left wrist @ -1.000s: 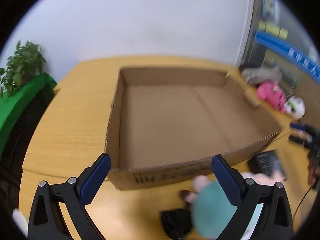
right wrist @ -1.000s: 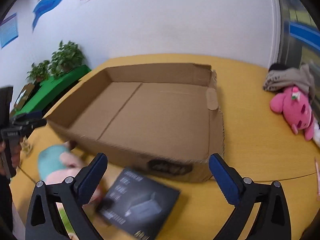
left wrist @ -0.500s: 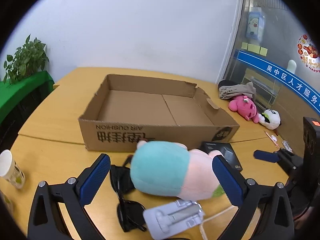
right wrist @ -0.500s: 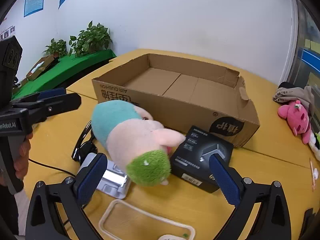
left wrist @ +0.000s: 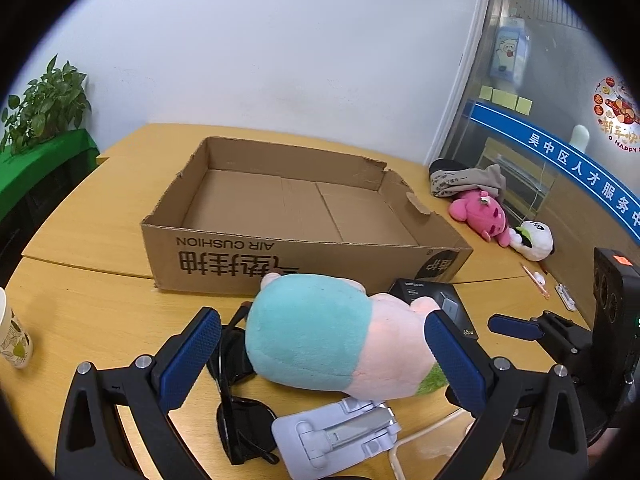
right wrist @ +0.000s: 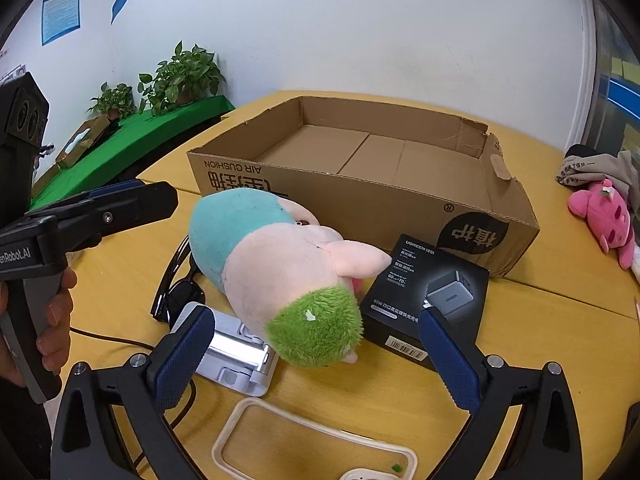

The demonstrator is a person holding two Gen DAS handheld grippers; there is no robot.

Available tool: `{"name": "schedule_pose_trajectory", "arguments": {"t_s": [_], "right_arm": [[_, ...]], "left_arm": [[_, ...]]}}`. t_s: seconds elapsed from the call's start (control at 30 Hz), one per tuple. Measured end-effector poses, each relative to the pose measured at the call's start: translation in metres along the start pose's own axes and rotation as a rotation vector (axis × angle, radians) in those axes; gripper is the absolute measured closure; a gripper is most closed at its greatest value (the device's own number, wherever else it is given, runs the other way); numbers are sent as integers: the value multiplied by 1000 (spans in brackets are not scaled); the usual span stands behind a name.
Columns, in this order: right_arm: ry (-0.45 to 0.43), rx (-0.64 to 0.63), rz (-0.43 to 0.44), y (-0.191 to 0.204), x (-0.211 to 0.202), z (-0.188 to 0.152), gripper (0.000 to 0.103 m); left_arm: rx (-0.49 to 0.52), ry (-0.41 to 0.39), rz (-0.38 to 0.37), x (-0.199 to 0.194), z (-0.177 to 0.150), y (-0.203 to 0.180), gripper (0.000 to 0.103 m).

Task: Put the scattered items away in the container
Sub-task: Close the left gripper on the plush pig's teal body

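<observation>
An open cardboard box (left wrist: 280,256) (right wrist: 360,196) stands empty on the yellow table. In front of it lie a teal, pink and green plush toy (left wrist: 320,344) (right wrist: 276,276), black sunglasses (left wrist: 236,408) (right wrist: 176,292), a grey folding stand (left wrist: 336,436) (right wrist: 236,356), a black charger box (left wrist: 440,300) (right wrist: 428,300) and a clear phone case (right wrist: 312,448). My left gripper (left wrist: 320,356) is open, its fingers either side of the plush toy without touching. My right gripper (right wrist: 316,356) is open just before the toy's green end.
A pink plush (left wrist: 480,216) (right wrist: 604,216), a white panda toy (left wrist: 534,238) and a grey cloth (left wrist: 468,180) lie at the table's right. A paper cup (left wrist: 10,340) stands at the left edge. A white cable (left wrist: 424,436) runs under the stand. Plants (right wrist: 176,76) stand on a green shelf.
Both grippers have pulled back and dropped from over the box to low above the table, in front of the scattered items. Both stay open and empty.
</observation>
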State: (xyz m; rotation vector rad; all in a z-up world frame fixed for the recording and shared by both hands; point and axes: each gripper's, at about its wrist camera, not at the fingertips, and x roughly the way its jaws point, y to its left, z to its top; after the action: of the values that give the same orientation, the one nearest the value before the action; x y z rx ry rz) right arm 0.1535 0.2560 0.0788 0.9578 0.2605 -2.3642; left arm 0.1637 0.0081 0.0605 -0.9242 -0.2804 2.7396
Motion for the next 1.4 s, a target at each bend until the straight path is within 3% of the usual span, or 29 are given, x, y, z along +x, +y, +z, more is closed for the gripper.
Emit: {"name": "schedule_pose_trajectory", "arguments": {"t_s": [1.13, 1.4], "right_arm": [[56, -22, 61, 6, 27, 2, 0], [80, -32, 83, 12, 39, 2, 0]], "left_arm": [[-53, 75, -82, 26, -1, 19, 1], [-118, 107, -85, 45, 2, 37, 4]]}}
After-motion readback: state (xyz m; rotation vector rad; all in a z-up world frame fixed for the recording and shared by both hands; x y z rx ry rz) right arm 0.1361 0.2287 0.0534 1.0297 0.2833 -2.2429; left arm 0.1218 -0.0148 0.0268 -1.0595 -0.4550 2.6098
